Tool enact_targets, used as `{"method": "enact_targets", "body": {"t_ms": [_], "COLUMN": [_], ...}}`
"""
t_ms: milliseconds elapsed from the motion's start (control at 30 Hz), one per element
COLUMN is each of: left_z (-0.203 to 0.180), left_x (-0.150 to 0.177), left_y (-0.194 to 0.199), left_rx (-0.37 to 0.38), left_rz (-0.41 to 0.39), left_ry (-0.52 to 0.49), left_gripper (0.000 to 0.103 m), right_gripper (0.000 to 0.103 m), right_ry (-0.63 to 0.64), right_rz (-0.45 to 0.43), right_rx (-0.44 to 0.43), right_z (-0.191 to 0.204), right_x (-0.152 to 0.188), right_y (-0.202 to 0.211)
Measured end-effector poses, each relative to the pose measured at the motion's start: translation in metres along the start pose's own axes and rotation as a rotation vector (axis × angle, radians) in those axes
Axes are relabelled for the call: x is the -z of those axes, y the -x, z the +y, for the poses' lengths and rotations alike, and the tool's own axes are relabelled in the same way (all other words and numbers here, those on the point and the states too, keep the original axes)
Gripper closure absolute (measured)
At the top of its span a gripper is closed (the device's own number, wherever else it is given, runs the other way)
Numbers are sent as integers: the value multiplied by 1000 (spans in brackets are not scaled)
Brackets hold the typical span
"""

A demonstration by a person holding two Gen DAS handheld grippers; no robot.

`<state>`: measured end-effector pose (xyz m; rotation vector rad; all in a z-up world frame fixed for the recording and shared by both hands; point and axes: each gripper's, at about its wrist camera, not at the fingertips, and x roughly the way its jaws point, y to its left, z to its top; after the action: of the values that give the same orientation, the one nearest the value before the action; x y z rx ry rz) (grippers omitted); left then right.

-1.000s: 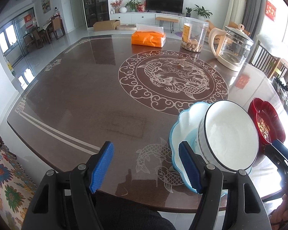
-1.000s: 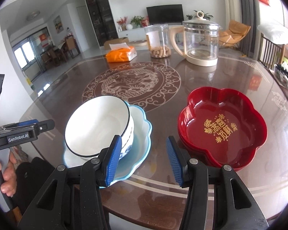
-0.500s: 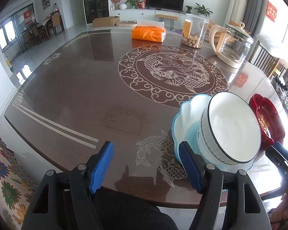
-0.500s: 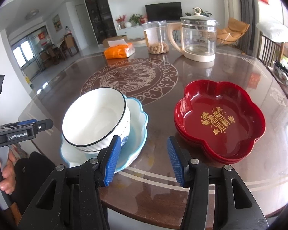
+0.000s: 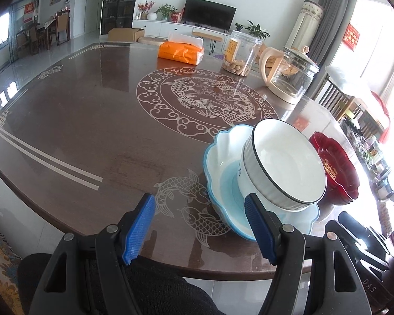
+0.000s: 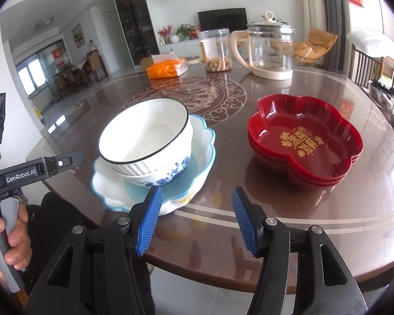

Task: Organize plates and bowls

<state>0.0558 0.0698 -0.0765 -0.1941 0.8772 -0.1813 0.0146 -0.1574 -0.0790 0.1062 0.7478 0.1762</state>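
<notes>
right gripper [image 6: 195, 220]: blue fingers [image 6: 147, 221] opened wider, nothing between them | both grippers: drew back toward the table's [image 5: 92, 120] near edge and lower | left gripper [image 5: 197, 229]: tilted, its view showing more of the room.

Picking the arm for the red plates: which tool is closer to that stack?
Right. The right tool hangs open over the table edge, just short of the red plate stack. The left tool is farther away, beyond the blue dish.
</notes>
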Motion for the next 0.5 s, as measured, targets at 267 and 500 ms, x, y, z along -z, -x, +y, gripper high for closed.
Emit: {"method": "enact_targets", "body": {"t_ms": [267,500], "left_z": [6,11], "left_x": [1,5], "left_y": [4,4], "left_rx": [18,22], "left_rz": [-28,-29], "left_ry": [35,53], "left_gripper": [33,33], "right_gripper": [43,43], "right_ry": [43,34], "right_rz": [-11,-20], "right_rx": [-6,-5], "right_z": [15,13], "right_x": [0,0], "right_y": [4,5]}}
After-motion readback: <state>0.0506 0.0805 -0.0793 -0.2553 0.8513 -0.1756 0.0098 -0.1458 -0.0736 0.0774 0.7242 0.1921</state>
